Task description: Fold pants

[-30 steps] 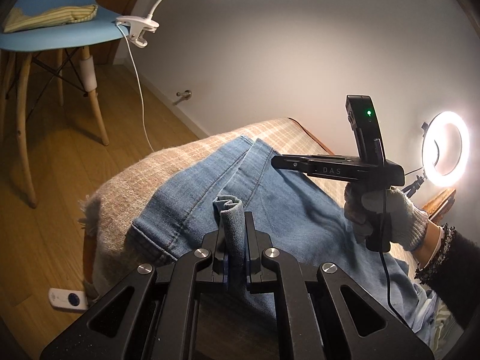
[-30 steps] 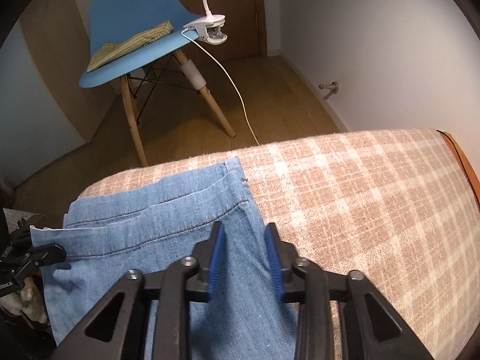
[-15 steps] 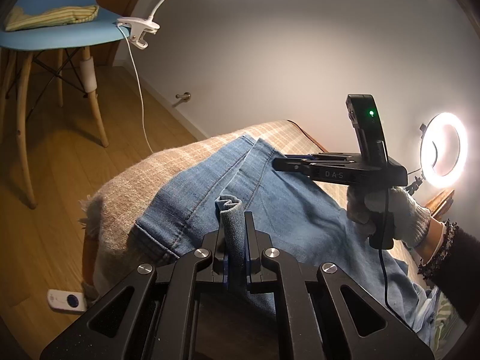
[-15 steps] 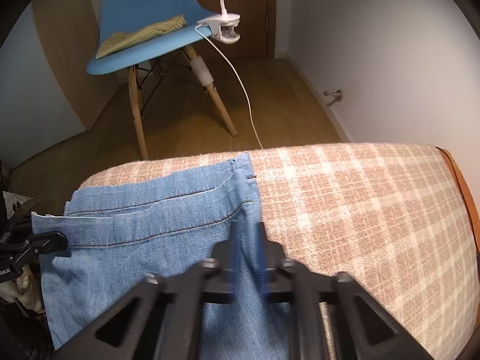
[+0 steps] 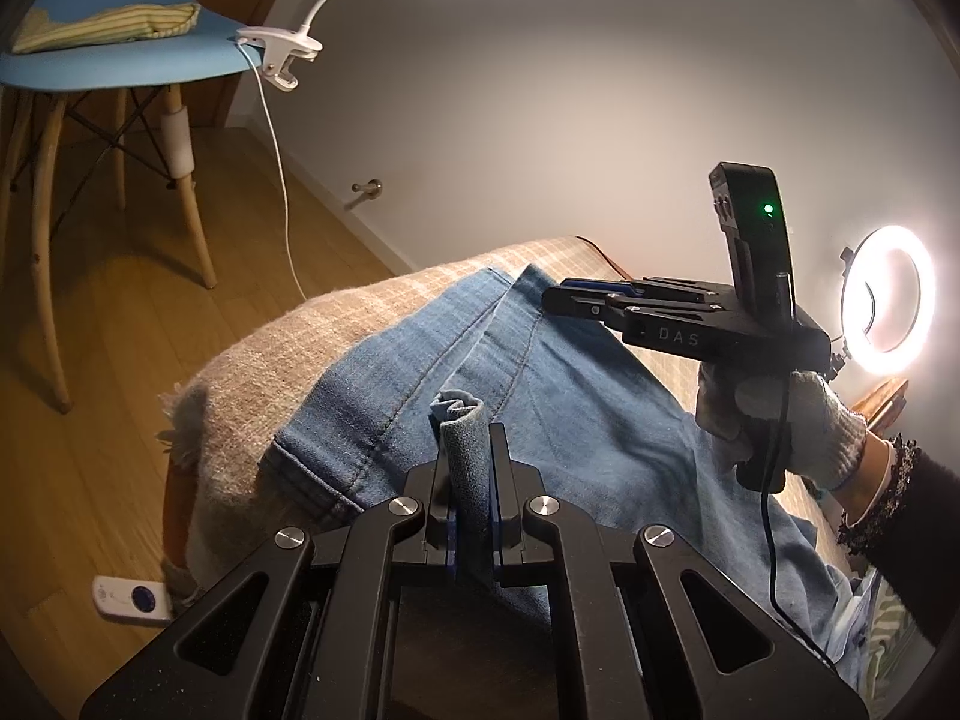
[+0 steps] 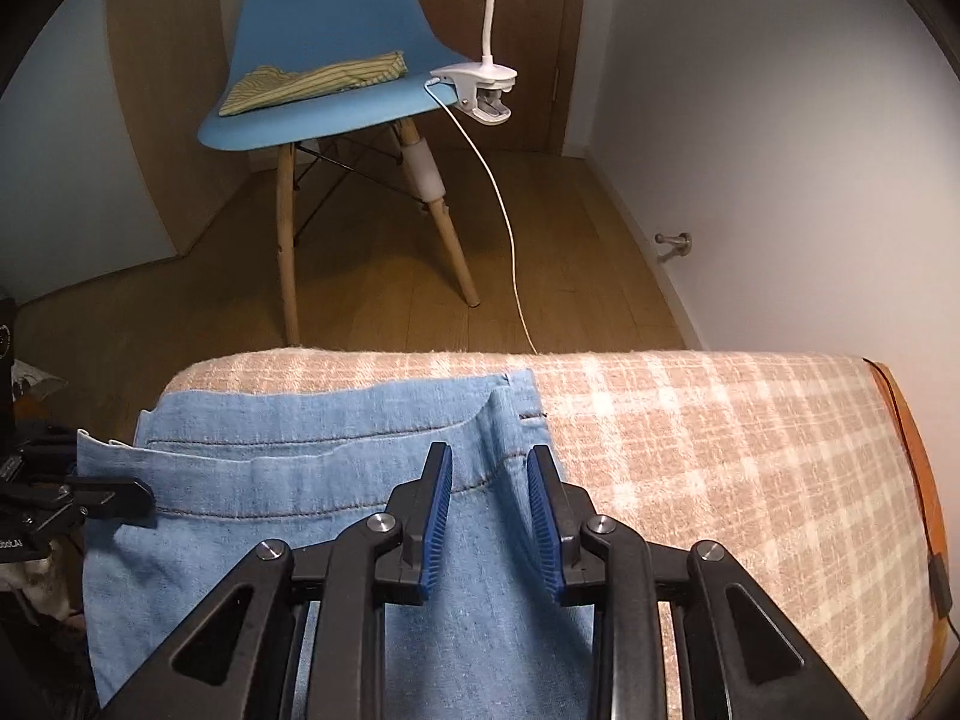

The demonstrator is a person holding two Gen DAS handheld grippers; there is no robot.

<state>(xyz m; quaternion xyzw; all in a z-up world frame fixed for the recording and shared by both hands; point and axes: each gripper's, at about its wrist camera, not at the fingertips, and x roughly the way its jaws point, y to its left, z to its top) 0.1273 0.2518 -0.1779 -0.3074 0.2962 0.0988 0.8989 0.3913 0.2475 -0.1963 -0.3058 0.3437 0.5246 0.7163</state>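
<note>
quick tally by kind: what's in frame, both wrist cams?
Hand-held grippers: 2, left hand-held gripper, right hand-held gripper
Jeans: 1
Plaid blanket: 1
Blue chair: 1
Lamps: 2, clip lamp, ring light
Total: 7

Right of jeans: the beige plaid blanket lies bare to its edge.
Ahead: a blue wooden-legged chair, white clip lamp and hanging white cable stand beyond the blanket.
Right side: pale wall, near.
</note>
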